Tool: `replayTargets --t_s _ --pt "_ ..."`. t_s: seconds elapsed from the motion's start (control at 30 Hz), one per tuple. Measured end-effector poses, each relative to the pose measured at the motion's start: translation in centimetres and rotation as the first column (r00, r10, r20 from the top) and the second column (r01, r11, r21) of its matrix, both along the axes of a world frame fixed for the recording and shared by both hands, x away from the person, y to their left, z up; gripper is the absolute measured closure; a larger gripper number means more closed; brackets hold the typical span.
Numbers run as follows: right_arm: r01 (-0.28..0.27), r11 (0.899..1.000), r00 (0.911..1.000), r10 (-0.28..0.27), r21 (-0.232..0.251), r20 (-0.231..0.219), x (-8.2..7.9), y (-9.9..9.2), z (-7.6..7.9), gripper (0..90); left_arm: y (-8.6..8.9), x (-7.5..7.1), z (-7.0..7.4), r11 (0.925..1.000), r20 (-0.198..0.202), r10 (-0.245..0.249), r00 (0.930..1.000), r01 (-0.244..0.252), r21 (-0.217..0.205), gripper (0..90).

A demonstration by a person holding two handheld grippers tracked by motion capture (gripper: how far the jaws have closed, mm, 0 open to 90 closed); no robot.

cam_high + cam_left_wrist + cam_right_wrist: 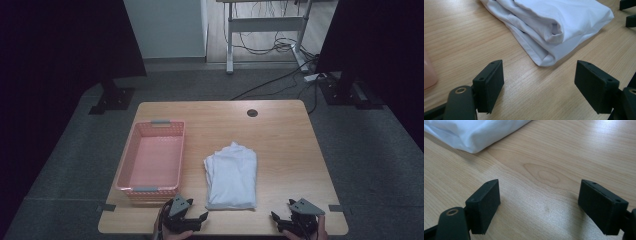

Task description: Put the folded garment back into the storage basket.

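Wooden table (280, 135), dark floor around. Folded white garment (231, 176) lies mid-table, just right of empty pink basket (152, 159). Left gripper (192, 218) and right gripper (286, 220) at near edge flank garment's near end, both jaws spread, holding nothing. Step judged: approach before pickup. Next move calls for both grippers sliding under garment's near corners, pinching, lifting together toward basket.

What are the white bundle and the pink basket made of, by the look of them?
White bundle: soft matte fabric, likely cotton; folds and stitched hems show in the left gripper view. Pink basket: probably moulded plastic, with perforated lattice walls and grey handle grips.
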State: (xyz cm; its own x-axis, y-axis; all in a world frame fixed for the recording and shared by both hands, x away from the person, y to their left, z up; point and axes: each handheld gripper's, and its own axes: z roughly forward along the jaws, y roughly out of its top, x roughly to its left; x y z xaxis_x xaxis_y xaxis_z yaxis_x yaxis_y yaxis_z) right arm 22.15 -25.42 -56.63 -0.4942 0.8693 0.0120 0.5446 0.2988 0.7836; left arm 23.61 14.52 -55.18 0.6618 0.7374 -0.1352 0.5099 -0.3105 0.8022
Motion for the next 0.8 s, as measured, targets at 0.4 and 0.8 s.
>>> replayTargets --t_s 0.4,0.8 --pt "0.002 1.0 1.0 -0.002 0.002 0.004 0.19 0.14 -0.03 17.7 -0.06 -0.24 0.27 1.0 0.015 0.008 0.9999 -0.008 0.004 24.3" --pt "0.003 1.0 0.9999 -0.003 0.006 0.014 0.21 0.15 -0.14 17.7 0.01 -0.34 0.42 0.9999 0.034 0.005 0.9994 -0.005 -0.011 22.4"
